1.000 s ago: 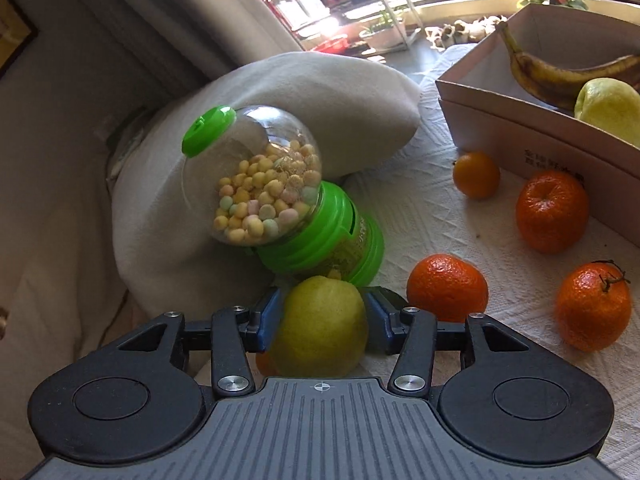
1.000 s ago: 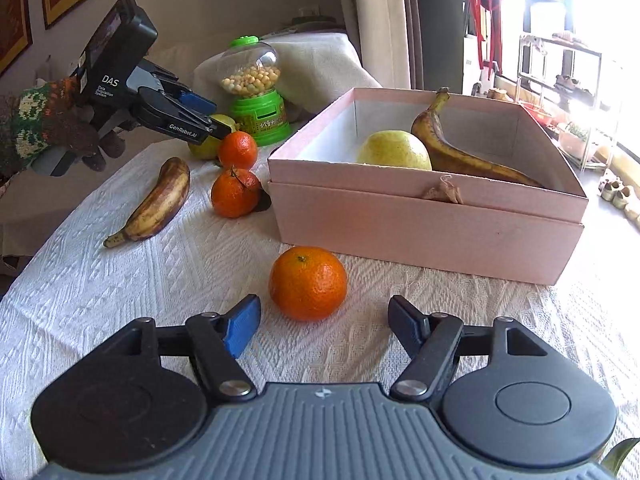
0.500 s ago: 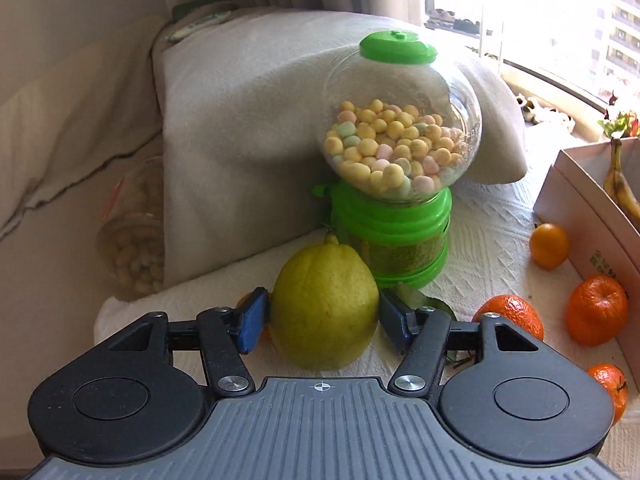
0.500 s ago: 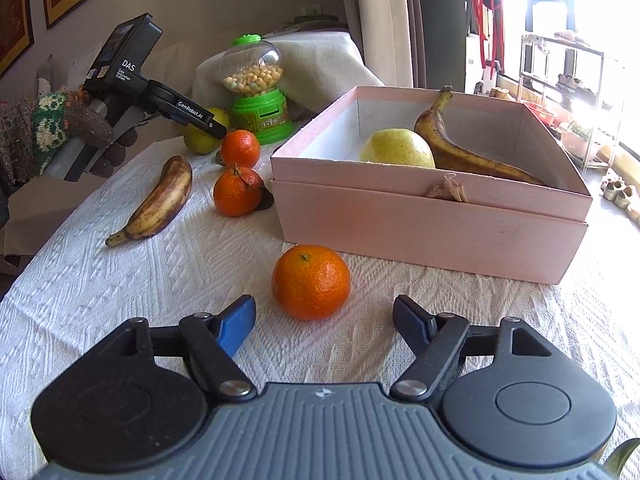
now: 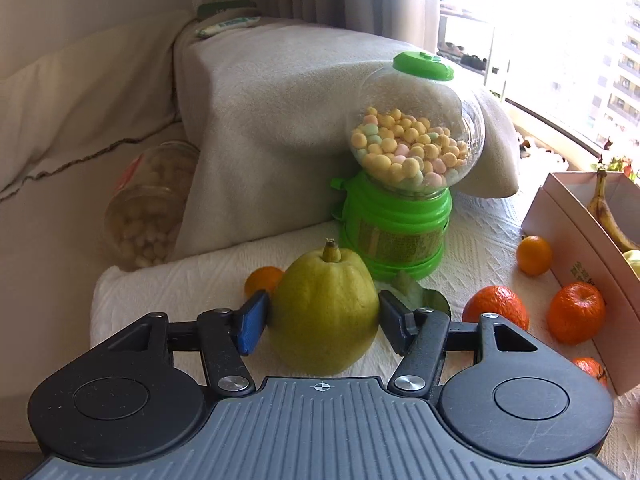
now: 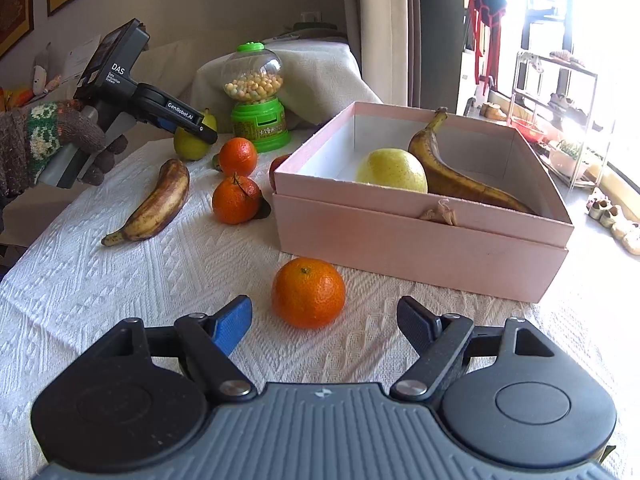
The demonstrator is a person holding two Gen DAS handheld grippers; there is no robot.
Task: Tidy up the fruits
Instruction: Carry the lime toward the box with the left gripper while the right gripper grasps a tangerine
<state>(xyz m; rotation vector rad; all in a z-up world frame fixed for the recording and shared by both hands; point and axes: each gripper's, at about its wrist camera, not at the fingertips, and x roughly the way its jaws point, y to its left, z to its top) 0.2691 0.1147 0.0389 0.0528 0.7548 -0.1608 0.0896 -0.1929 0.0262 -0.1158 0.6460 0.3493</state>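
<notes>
A yellow-green pear (image 5: 324, 312) stands stem-up on the white cloth between the fingers of my left gripper (image 5: 320, 309). The jaws are closing on it and flank both sides closely; I see no firm press. From the right wrist view, the left gripper (image 6: 198, 130) sits over that pear (image 6: 186, 147) at the far left, held by a gloved hand (image 6: 48, 140). My right gripper (image 6: 324, 311) is open, with a mandarin (image 6: 308, 292) on the cloth just ahead of its fingertips. A pink box (image 6: 400, 240) holds another pear (image 6: 390, 170) and a banana (image 6: 452, 176).
A green candy dispenser (image 5: 404, 200) stands right behind the pear, against a cloth-covered cushion (image 5: 280, 120). A spotted banana (image 6: 156, 204) and two mandarins (image 6: 238, 156) (image 6: 236, 200) lie left of the box. More mandarins (image 5: 576, 312) lie beside the box wall.
The left gripper rolled upright and shifted sideways, so the dispenser now stands straight; its jaws widened around the pear. The right jaws opened wider; the mandarin stayed put.
</notes>
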